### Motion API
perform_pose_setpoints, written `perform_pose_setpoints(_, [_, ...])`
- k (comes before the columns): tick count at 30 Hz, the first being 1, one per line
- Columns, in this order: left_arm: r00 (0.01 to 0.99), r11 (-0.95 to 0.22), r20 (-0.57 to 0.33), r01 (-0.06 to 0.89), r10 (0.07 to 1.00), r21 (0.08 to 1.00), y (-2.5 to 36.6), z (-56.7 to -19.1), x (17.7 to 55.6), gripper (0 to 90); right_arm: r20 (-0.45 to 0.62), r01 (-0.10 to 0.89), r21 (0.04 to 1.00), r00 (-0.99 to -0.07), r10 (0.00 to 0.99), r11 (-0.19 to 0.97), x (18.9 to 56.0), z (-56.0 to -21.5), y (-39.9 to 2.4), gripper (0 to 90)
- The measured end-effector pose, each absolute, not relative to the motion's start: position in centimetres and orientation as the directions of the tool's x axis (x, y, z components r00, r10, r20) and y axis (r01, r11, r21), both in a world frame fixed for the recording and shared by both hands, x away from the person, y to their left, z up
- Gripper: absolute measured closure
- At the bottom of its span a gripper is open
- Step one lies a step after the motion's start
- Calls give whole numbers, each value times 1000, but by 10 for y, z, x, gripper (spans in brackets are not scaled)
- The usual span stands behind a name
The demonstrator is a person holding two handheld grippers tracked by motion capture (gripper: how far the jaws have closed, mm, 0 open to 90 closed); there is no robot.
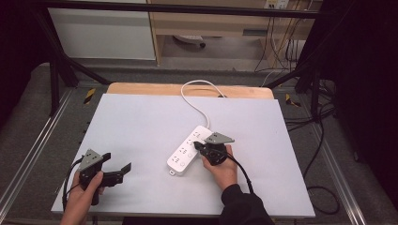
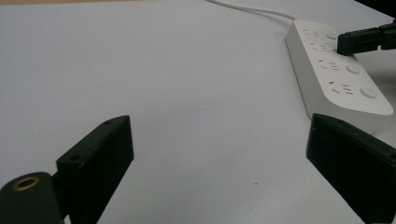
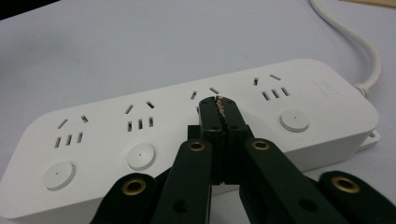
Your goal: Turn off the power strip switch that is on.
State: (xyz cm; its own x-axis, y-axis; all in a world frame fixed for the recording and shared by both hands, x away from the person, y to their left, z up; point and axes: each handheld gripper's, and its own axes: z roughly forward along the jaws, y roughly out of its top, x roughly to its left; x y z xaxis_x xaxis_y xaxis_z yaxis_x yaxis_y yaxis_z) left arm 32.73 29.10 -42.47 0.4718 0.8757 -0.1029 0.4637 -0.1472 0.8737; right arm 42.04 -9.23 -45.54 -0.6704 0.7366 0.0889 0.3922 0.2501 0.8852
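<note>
White four-outlet power strip [image 1: 189, 150] — flat, diagonal on the table, cord [image 1: 195, 101] trailing away.

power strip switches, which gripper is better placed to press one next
Right. The right gripper, jaws shut, is already over the power strip, its tip beside a switch. The left gripper is open, well off to the strip's left.

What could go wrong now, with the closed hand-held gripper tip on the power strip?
1. The right hand-held gripper, shut, rests on the power strip beside a third socket's slots; it could slip into them instead of onto a button.
2. The left hand-held gripper is open and apart, so the unheld strip may slide when pressed.
</note>
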Motion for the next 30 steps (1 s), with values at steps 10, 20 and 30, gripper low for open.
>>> perform_pose_setpoints(10, [476, -153, -100, 464, 874, 873, 291, -425, 327, 74, 110, 400, 888, -661, 742, 225, 420, -457, -93, 900])
perform_pose_setpoints(20, [477, -160, -98, 471, 873, 867, 291, -426, 328, 75, 154, 427, 884, -650, 745, 189, 421, -453, -93, 900])
perform_pose_setpoints(30, [474, -156, -104, 478, 875, 864, 291, -427, 329, 76, 150, 450, 870, -632, 761, 202, 425, -437, -106, 900])
